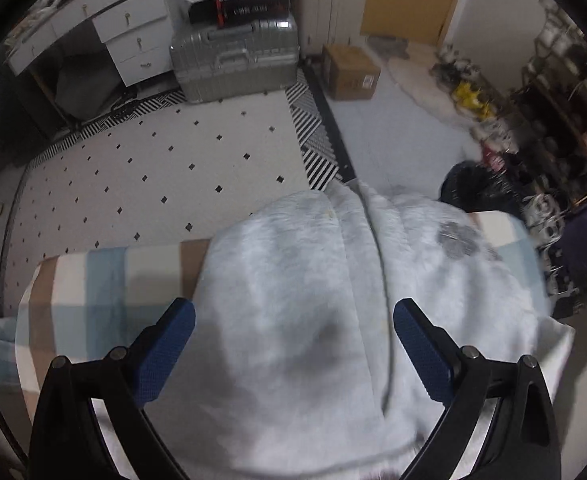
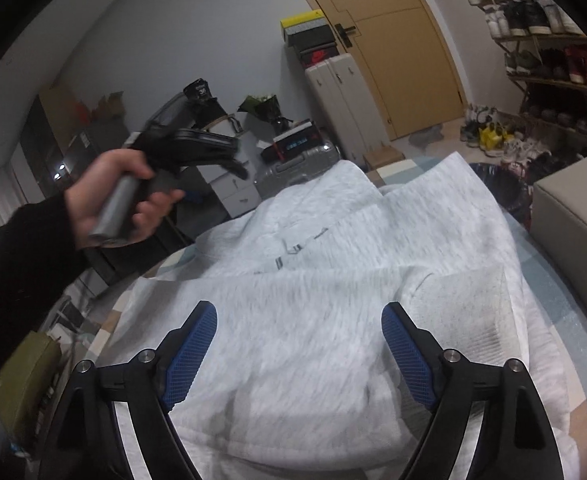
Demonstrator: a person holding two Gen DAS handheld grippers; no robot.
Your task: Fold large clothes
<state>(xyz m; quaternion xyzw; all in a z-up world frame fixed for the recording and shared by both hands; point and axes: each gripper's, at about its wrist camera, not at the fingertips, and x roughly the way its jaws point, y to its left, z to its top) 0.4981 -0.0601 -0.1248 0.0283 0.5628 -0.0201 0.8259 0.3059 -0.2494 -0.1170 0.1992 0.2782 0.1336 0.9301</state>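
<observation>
at the bed edge [image 1: 93,276], sweatshirt [image 1: 293,300] overhangs.

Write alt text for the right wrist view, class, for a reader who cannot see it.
The right gripper hangs open, blue pads wide apart and empty, over a pale grey garment lying partly folded on a checked bed cover. At left, the person's left hand holds the left gripper raised above the bed's edge; a wooden door and shoe rack stand behind.
</observation>
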